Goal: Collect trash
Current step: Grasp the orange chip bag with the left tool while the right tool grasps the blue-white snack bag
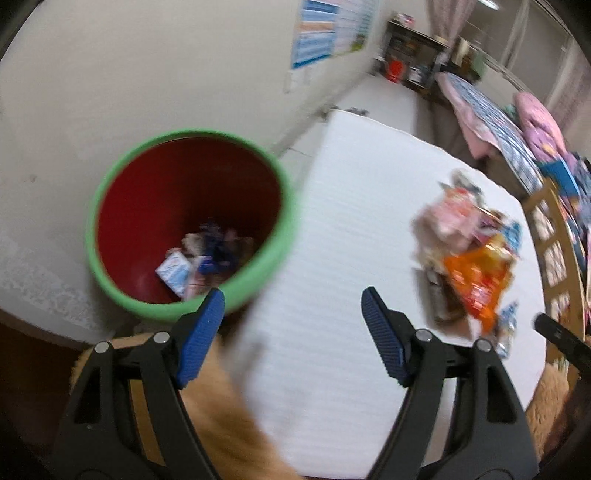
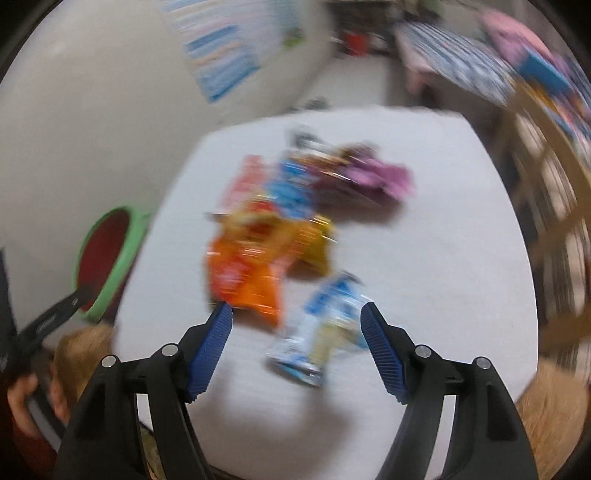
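Observation:
A red bin with a green rim stands left of a white table and holds several wrappers. My left gripper is open and empty, over the table's near left edge beside the bin. A pile of snack wrappers lies on the table's right side. In the blurred right wrist view, my right gripper is open and empty, just above a white-and-blue wrapper; an orange bag lies to its left. The bin shows at the left.
A wall with a poster is behind the bin. A bed with pink and blue bedding and a wooden rail lie to the right. A tan furry rug lies below the table's near edge.

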`<move>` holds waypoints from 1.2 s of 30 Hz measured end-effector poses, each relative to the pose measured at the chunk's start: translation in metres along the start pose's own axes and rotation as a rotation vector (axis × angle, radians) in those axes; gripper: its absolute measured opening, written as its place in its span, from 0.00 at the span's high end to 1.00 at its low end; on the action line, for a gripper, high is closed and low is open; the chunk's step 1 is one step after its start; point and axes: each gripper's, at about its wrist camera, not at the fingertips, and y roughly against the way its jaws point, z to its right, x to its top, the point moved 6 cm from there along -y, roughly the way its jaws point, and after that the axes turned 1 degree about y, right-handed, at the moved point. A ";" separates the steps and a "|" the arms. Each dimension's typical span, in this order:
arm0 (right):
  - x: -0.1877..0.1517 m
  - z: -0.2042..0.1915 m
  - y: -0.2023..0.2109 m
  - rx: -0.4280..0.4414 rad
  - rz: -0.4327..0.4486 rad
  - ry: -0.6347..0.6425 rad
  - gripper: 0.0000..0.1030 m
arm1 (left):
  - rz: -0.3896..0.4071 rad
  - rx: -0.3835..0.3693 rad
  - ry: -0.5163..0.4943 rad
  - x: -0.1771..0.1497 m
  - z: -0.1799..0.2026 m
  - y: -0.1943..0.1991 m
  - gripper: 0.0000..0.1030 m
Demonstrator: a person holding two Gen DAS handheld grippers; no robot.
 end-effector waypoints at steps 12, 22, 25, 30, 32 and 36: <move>-0.016 0.014 -0.040 0.085 -0.048 -0.107 0.65 | 0.008 -0.135 -0.238 -0.006 0.118 0.007 0.29; -0.012 0.051 0.014 -0.026 0.143 -0.024 0.65 | -0.043 -0.196 -0.372 -0.003 0.187 -0.037 0.29; -0.020 0.059 0.009 -0.020 0.131 -0.052 0.65 | -0.075 -0.200 -0.421 -0.001 0.203 -0.055 0.29; -0.023 0.068 0.011 0.008 0.133 -0.083 0.65 | -0.144 -0.179 -0.432 0.000 0.212 -0.082 0.30; -0.024 0.067 0.012 0.016 0.134 -0.079 0.65 | -0.154 -0.173 -0.431 0.001 0.212 -0.084 0.42; -0.026 0.063 0.010 0.023 0.124 -0.073 0.65 | -0.161 -0.179 -0.437 0.000 0.211 -0.080 0.53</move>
